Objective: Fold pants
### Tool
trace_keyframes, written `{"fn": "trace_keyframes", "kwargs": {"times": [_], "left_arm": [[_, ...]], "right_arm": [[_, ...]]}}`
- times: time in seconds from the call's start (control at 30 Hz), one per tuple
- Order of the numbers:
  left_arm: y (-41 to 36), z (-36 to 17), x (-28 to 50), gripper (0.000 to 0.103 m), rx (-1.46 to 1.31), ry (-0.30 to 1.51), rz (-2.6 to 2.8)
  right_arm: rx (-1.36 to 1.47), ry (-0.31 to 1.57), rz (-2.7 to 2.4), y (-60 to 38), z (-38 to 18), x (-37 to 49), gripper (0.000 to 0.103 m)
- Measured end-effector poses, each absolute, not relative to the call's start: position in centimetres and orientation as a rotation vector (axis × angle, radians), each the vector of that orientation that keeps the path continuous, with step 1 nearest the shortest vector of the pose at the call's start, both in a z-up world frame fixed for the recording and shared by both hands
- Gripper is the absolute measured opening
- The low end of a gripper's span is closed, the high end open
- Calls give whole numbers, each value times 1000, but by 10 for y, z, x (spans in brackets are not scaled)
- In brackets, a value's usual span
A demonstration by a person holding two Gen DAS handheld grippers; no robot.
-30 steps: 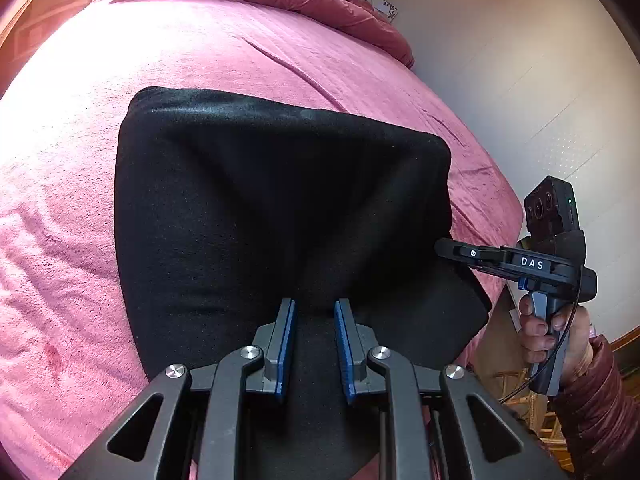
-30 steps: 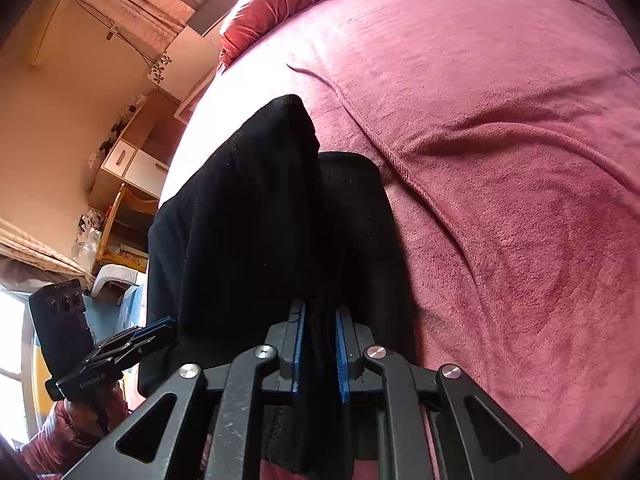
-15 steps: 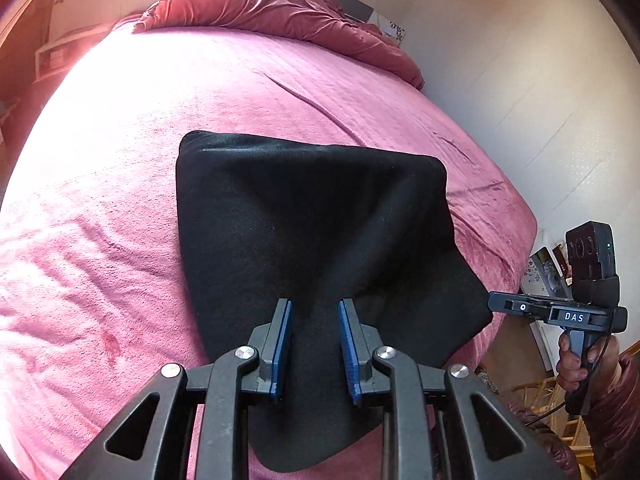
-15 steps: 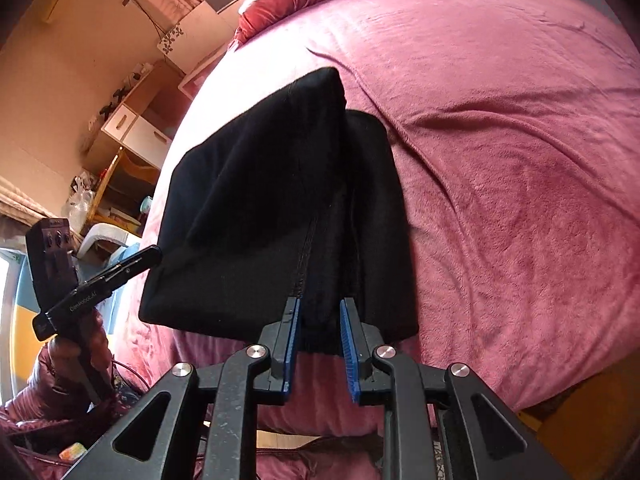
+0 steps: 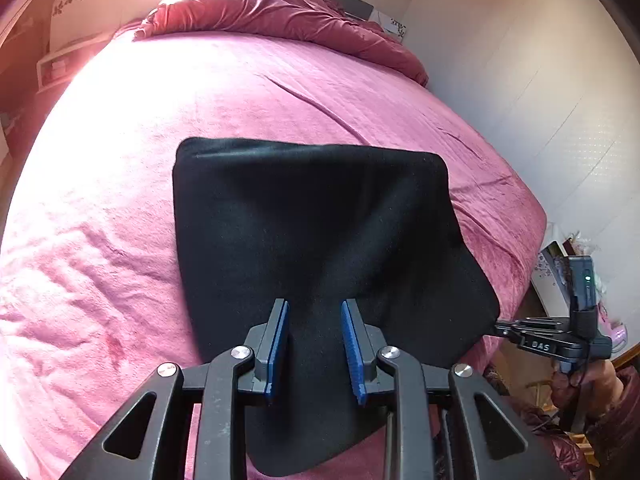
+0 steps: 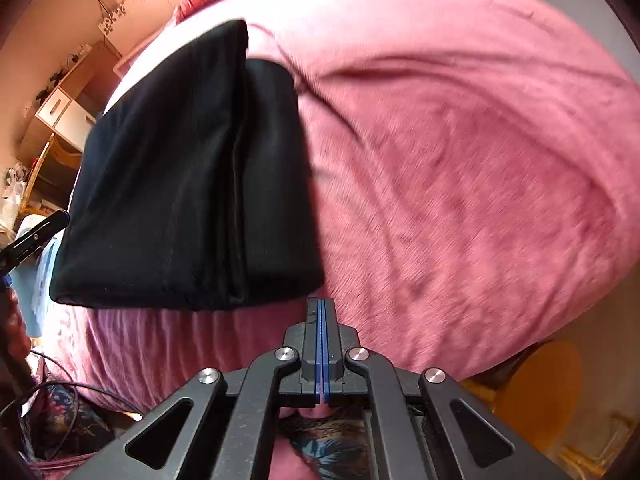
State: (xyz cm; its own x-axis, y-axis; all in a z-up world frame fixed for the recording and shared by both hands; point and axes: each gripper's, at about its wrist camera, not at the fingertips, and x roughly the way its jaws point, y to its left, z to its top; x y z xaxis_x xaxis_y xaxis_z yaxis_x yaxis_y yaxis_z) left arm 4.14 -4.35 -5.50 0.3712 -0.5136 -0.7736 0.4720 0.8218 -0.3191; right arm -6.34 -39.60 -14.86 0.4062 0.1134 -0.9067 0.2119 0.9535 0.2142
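Note:
The black pants (image 5: pixel 320 240) lie folded into a thick rectangle on the pink bed (image 5: pixel 200 92), near its front edge. My left gripper (image 5: pixel 315 308) is open and empty, its blue pads above the near part of the pants. In the right wrist view the folded pants (image 6: pixel 192 172) show stacked layers. My right gripper (image 6: pixel 321 304) is shut and empty, just off the bed's edge, in front of the pants' near right corner. It also shows in the left wrist view (image 5: pixel 536 330), to the right of the pants.
A rumpled red duvet (image 5: pixel 280 12) lies at the head of the bed. A white wall (image 5: pixel 540 80) runs along the right. A wooden shelf unit (image 6: pixel 60 120) and clutter stand left of the bed. Cables (image 6: pixel 60 396) lie on the floor.
Both grippers have pulled back from the pants. The right one let go of the fabric, drew off the bed's edge and closed. The pants now lie flat and folded.

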Motion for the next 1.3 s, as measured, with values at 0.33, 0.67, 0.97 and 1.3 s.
{"fn": "trace_keyframes", "kwargs": {"times": [0.33, 0.67, 0.97, 1.3], "left_arm": [[-40, -36, 55, 27, 15, 952, -470], [-41, -31, 62, 28, 63, 939, -433], [-55, -38, 80, 28, 82, 960, -429], [-65, -45, 91, 28, 102, 979, -417]], "right_arm": [[200, 956, 54, -360, -79, -16, 2], [217, 936, 122, -320, -67, 51, 17], [234, 978, 63, -328, -85, 73, 21], [235, 990, 33, -333, -95, 85, 21]]}}
